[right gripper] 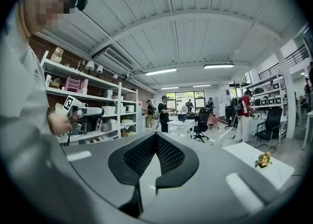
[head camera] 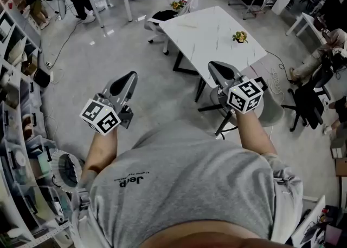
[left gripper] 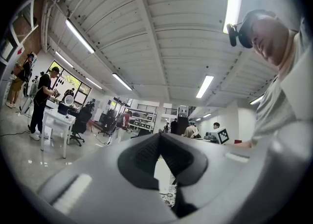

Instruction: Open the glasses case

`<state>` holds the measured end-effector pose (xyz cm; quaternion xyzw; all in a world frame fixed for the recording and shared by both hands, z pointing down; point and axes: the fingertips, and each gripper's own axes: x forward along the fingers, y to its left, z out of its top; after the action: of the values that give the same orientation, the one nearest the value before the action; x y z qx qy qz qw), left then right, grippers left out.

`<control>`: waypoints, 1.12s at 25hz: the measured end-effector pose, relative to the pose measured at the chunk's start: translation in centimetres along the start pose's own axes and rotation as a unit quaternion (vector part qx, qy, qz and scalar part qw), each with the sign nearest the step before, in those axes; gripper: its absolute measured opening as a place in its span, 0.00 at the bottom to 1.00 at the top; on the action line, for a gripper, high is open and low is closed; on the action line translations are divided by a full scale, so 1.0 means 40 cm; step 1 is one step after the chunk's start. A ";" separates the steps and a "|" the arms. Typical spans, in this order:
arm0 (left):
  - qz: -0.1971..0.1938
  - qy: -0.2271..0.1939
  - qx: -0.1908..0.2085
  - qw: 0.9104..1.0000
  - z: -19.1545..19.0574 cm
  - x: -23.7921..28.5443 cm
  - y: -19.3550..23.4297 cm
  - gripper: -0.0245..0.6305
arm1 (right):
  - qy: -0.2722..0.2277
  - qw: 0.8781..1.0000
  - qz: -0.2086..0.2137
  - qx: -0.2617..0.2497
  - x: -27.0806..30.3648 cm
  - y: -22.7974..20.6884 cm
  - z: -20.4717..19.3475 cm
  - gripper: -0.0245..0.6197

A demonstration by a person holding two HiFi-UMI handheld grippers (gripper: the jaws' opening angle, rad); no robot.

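Left hand-held gripper jaws together, right hand-held gripper too, white table edge ahead.

My left gripper and my right gripper both wear smooth, matt grey plastic shells that catch only dull highlights. Their pads are black and look rubbery, with a fine dotted mesh texture. The marker cube on each is matt white with flat black print. My T-shirt is soft grey cloth, lightly creased. The floor is pale grey and polished, glossy enough to mirror the lamps. The counter has a smooth white top with thin dark veins like marble. The ceiling is matt white ribbed panelling.
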<state>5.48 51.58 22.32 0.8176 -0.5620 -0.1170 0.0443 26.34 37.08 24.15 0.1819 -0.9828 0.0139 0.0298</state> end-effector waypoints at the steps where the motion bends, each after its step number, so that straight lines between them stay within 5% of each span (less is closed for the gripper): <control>1: -0.002 0.000 0.003 1.000 -0.001 0.002 -0.006 0.11 | -0.001 1.000 0.003 0.001 -0.003 -0.001 0.000 0.04; 3: -0.009 0.007 0.005 1.000 -0.004 0.015 -0.025 0.13 | -0.001 1.000 0.010 0.002 -0.010 -0.005 0.001 0.04; 5: -0.016 0.017 0.008 1.000 -0.013 0.037 -0.044 0.54 | -0.001 1.000 0.017 0.001 -0.019 -0.015 0.001 0.04; 7: -0.016 0.020 0.015 1.000 -0.021 0.059 -0.056 0.70 | -0.001 1.000 0.023 0.001 -0.032 -0.027 0.001 0.04; 22: 0.012 0.041 0.000 0.999 -0.095 0.165 -0.183 0.74 | -0.007 0.998 0.056 0.008 -0.125 -0.147 -0.033 0.04; 28: 0.022 0.048 -0.003 0.999 -0.114 0.149 -0.140 0.74 | 0.001 0.998 0.067 0.017 -0.069 -0.150 -0.068 0.04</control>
<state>13.71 47.80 24.74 0.8093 -0.5771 -0.0785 0.0764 31.20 32.57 26.80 0.1157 -0.9924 0.0329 0.0264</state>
